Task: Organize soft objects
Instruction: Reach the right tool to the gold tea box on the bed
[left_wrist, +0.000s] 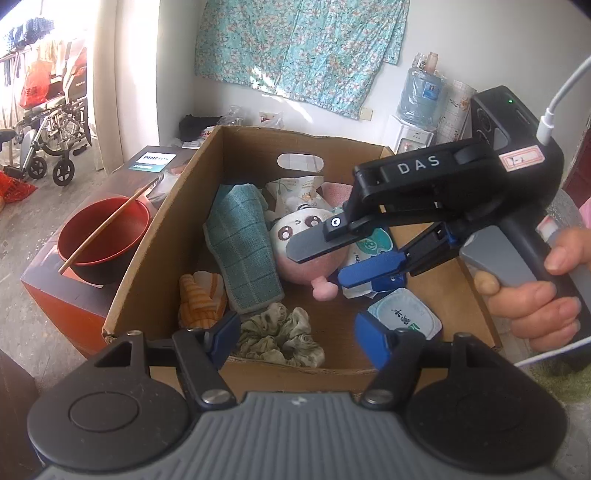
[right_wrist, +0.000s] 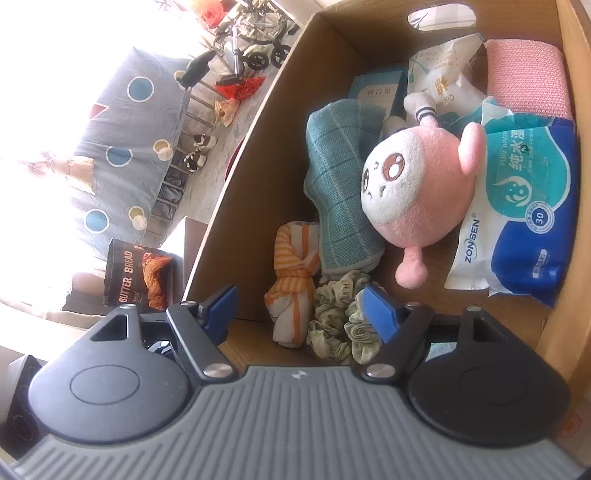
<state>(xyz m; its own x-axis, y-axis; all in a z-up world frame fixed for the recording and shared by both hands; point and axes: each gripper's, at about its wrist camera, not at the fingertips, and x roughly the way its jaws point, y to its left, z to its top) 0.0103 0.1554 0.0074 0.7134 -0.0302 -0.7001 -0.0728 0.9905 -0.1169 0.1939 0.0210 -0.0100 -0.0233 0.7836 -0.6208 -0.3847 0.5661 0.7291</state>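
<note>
While both grippers hang over the cardboard box, the soft things already lie inside it: the pink plush toy against the teal cloth, the green scrunchie and striped cloth in the near corner. The right gripper stands open and empty above the plush, as if just done with it. The left gripper is likewise spread wide, holding nothing, poised over the scrunchie.
</note>
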